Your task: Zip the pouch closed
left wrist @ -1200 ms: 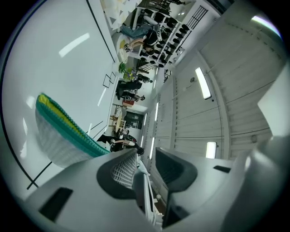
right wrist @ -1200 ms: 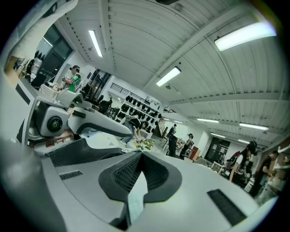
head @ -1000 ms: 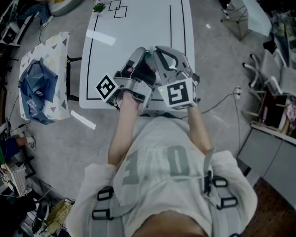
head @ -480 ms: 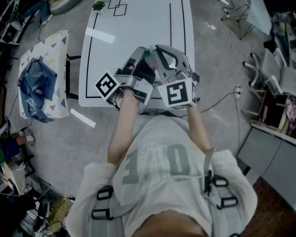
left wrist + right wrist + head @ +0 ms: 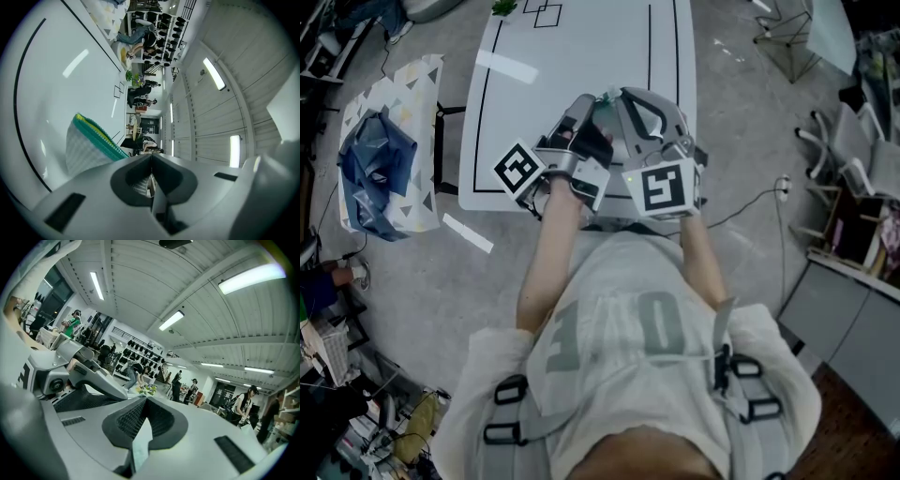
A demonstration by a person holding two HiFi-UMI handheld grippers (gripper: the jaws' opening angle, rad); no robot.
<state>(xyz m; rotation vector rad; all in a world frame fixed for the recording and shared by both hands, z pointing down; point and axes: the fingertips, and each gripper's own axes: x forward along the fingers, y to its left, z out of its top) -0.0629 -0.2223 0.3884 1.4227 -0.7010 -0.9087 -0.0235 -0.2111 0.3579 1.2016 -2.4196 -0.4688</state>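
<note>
The left tool (image 5: 151,161) is clamped on the pouch (image 5: 84,147), whose zipper (image 5: 101,136) runs ahead from its jaws; the right tool (image 5: 145,404), jaws together, sits just beside.

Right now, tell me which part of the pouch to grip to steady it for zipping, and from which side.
Pinch the pouch by its checked wall just beside the teal zipper band, coming edge-on from one end. It is flat and thin, so the fingers should clamp fabric and leave the zipper line free. The left gripper is shut on it that way.
</note>
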